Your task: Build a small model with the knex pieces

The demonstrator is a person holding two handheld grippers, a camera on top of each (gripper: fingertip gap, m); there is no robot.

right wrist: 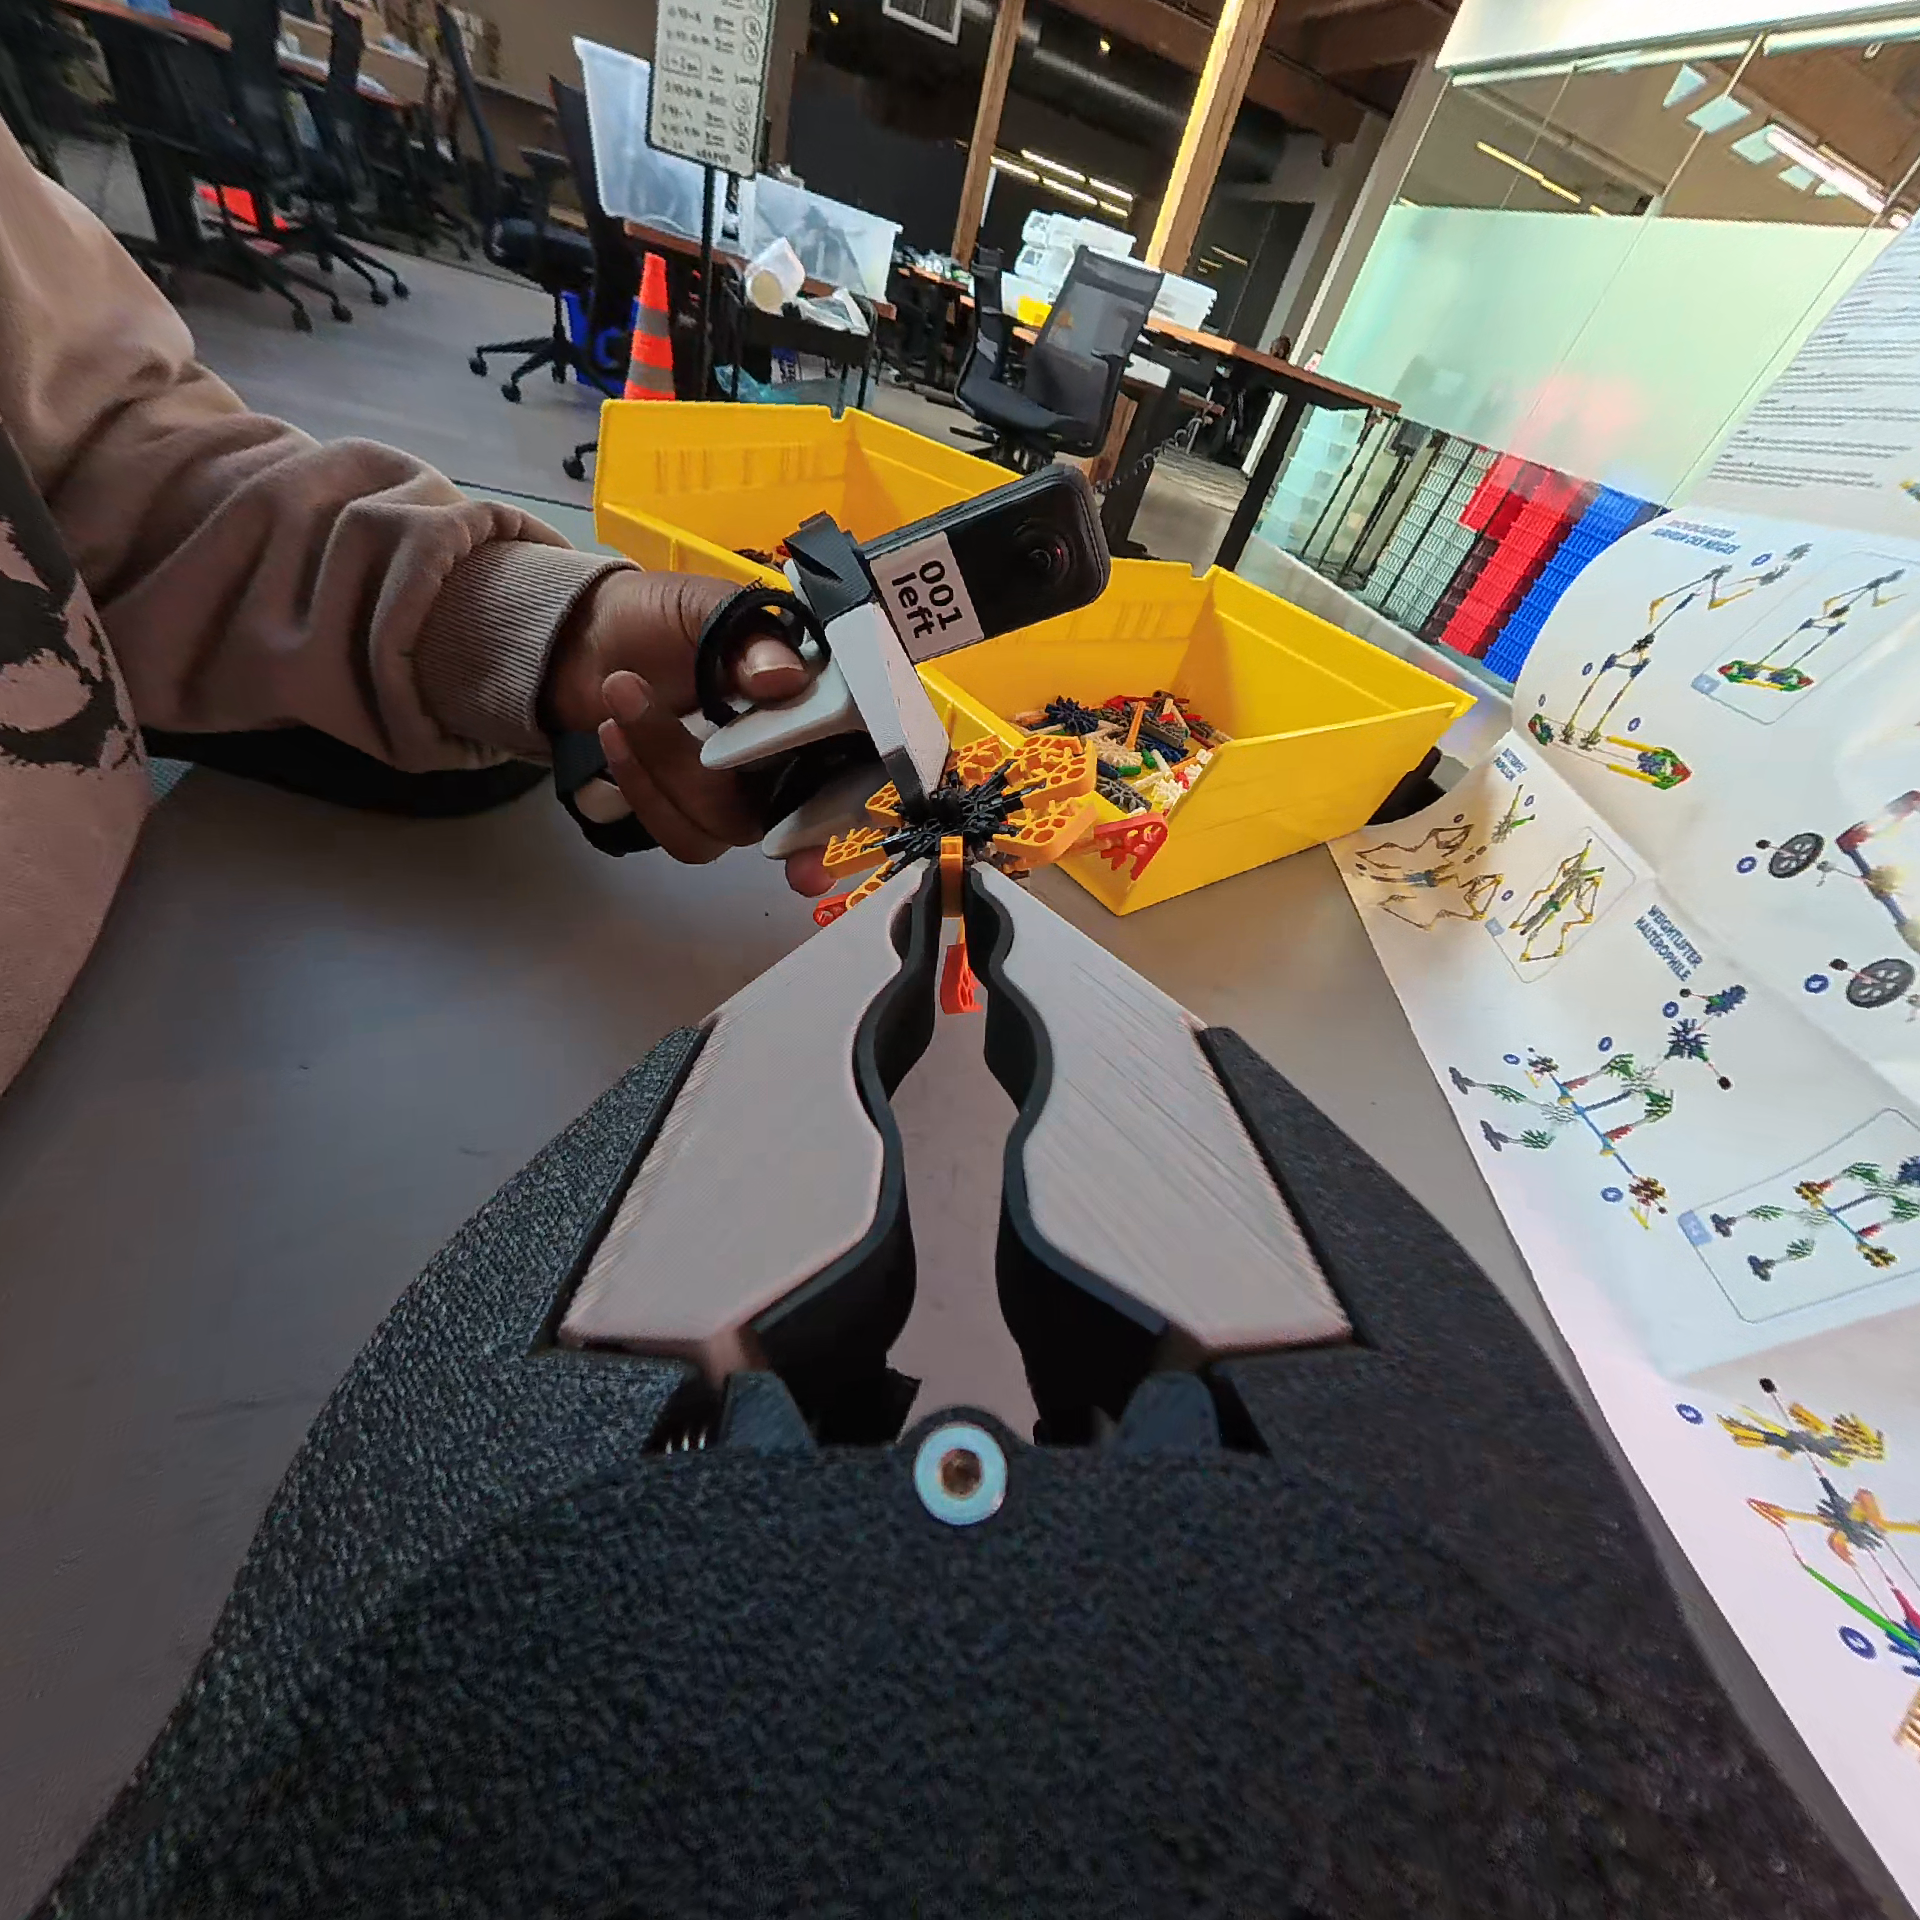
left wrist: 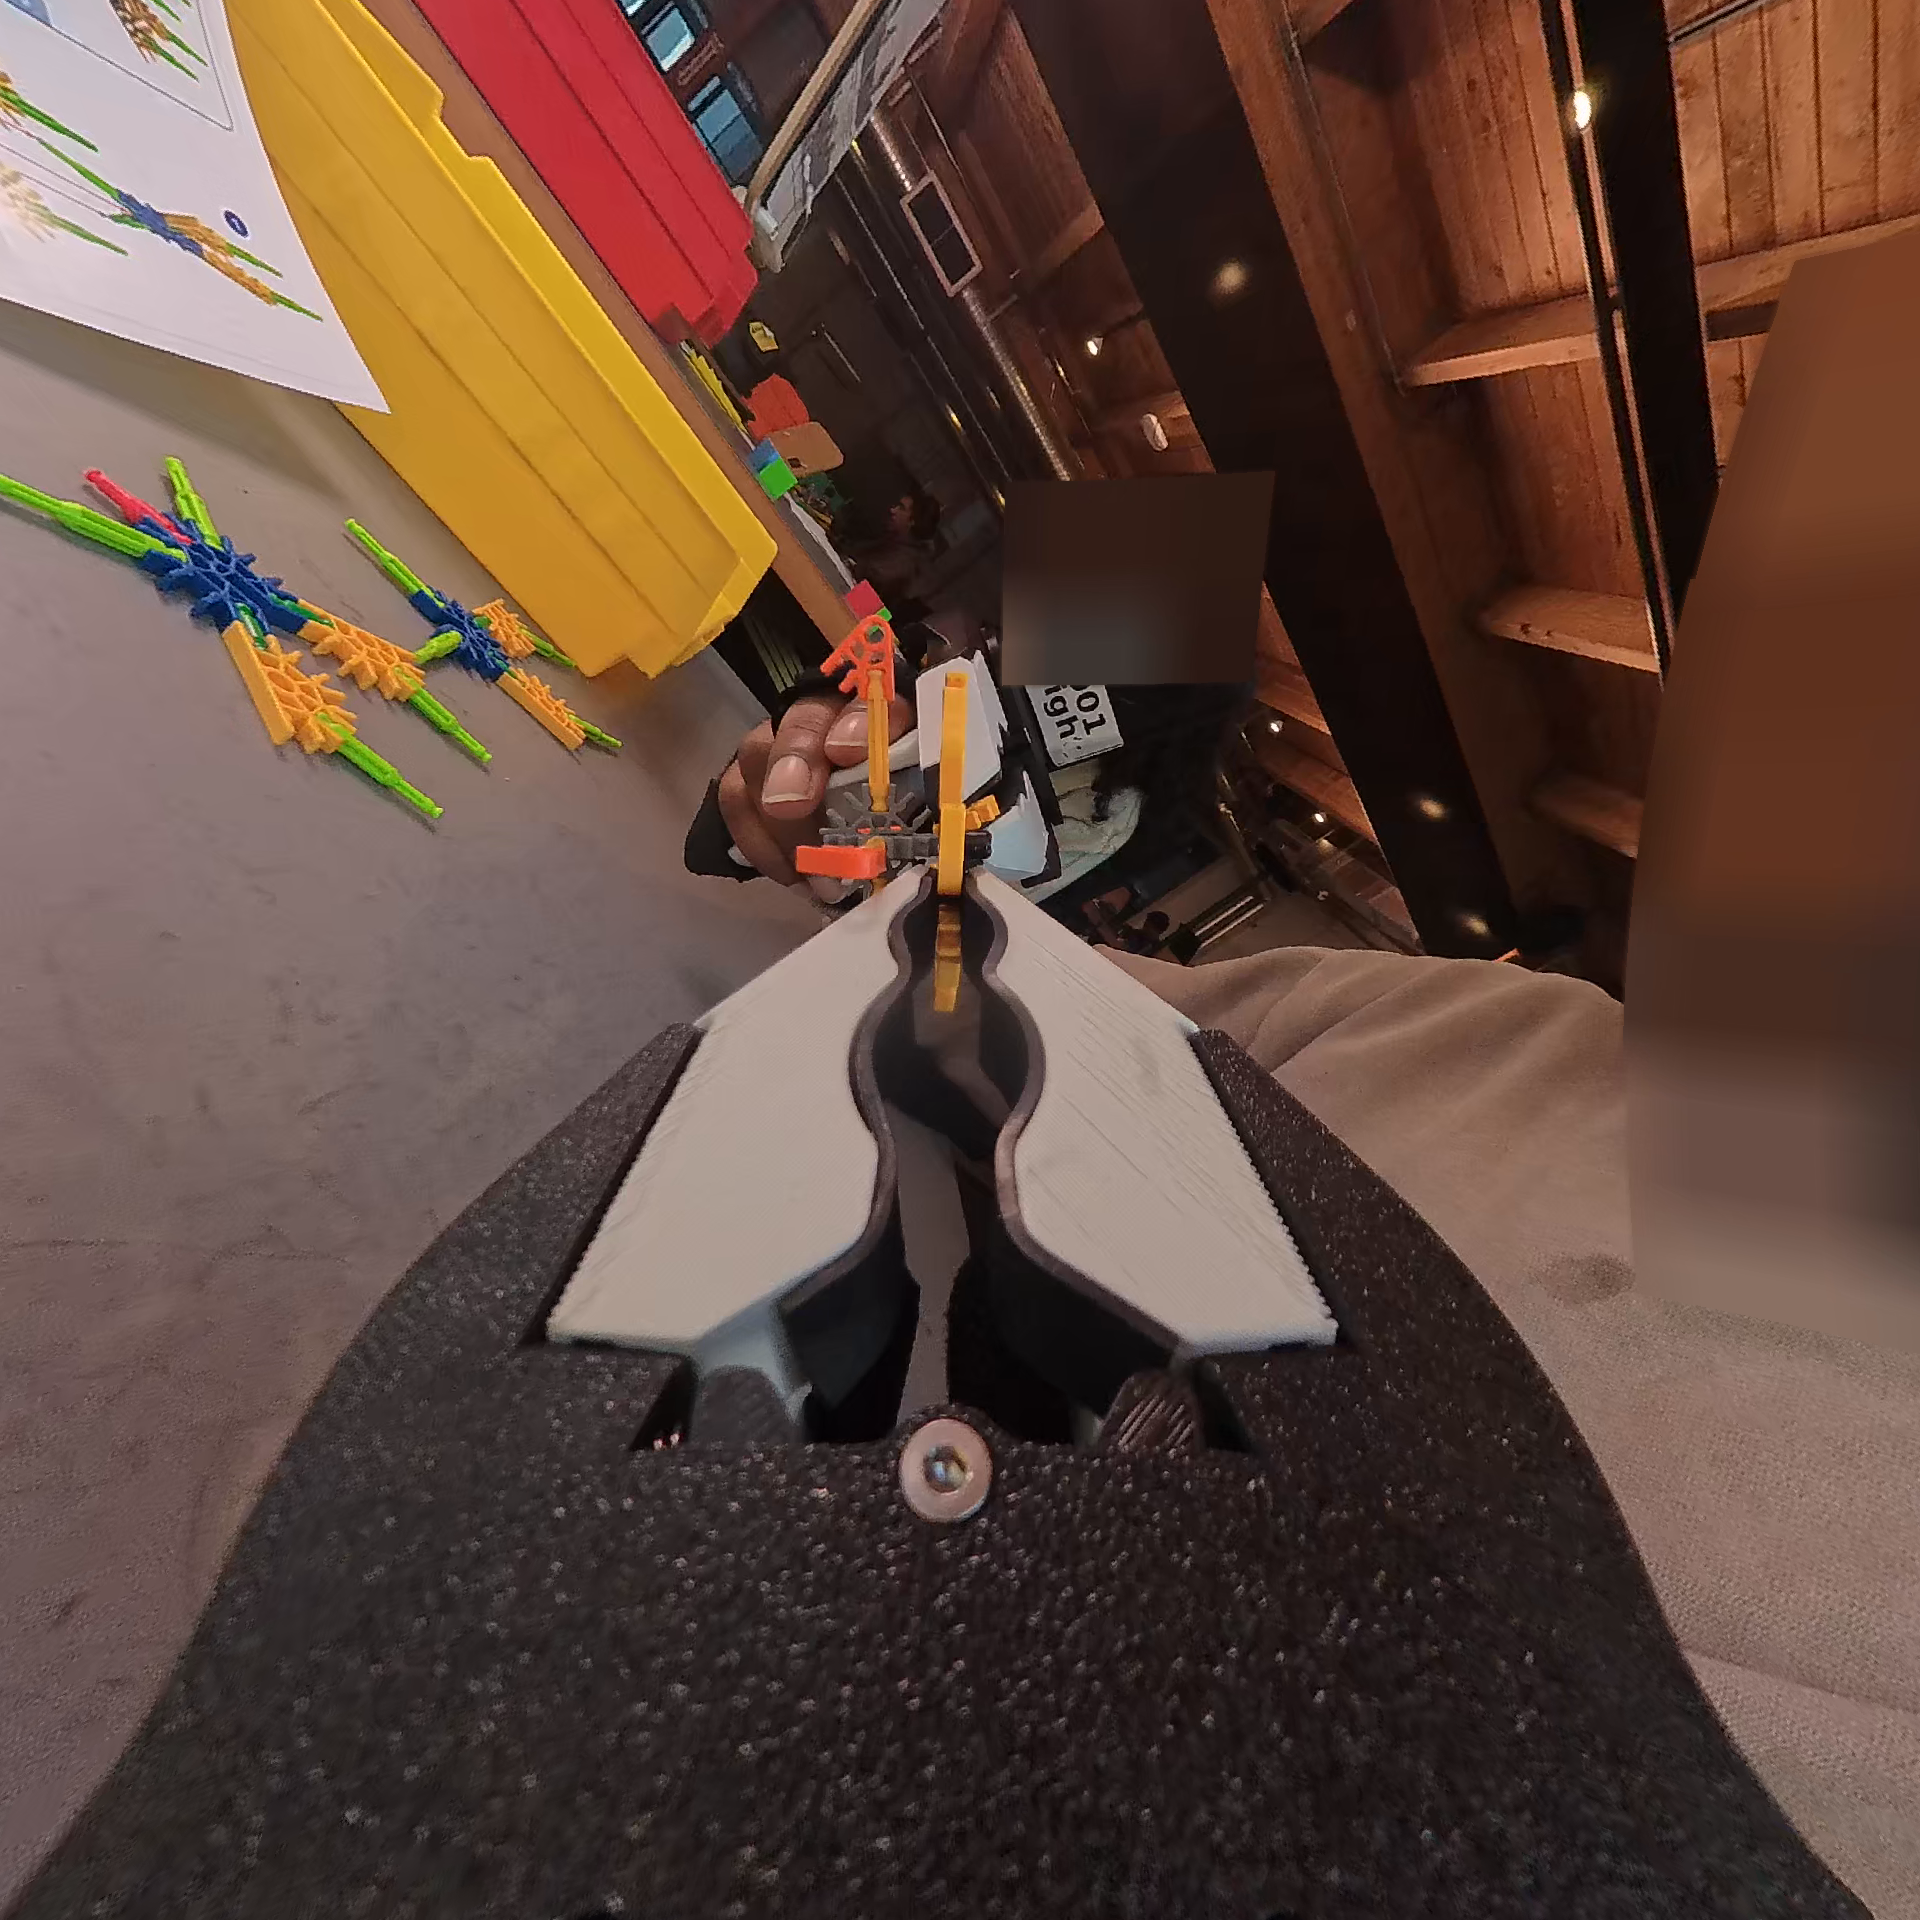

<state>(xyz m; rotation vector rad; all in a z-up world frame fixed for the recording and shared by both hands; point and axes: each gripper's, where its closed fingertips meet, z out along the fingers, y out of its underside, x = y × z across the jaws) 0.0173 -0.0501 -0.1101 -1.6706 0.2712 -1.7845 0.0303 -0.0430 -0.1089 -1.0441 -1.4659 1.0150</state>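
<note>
Left gripper (left wrist: 948, 902): fingers closed on a yellow connector piece (left wrist: 948, 821) of a small toy assembly (right wrist: 961, 816) held above the grey table (left wrist: 260, 1039). Right gripper (right wrist: 948, 896): fingers closed on an orange piece (right wrist: 956, 961) joined to the same assembly's black hub (right wrist: 940, 810). Farther left on the table lie two blue, green and yellow spoked builds (left wrist: 301, 634). Beyond stand yellow bins (right wrist: 1226, 665) holding loose parts, with an instruction sheet (right wrist: 1662, 935) at right.

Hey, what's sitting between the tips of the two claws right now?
A small construction-toy assembly: a black snowflake hub ringed with yellow connectors. The right claw pinches its orange piece, the left claw a yellow one. Both wrist views show it.
</note>
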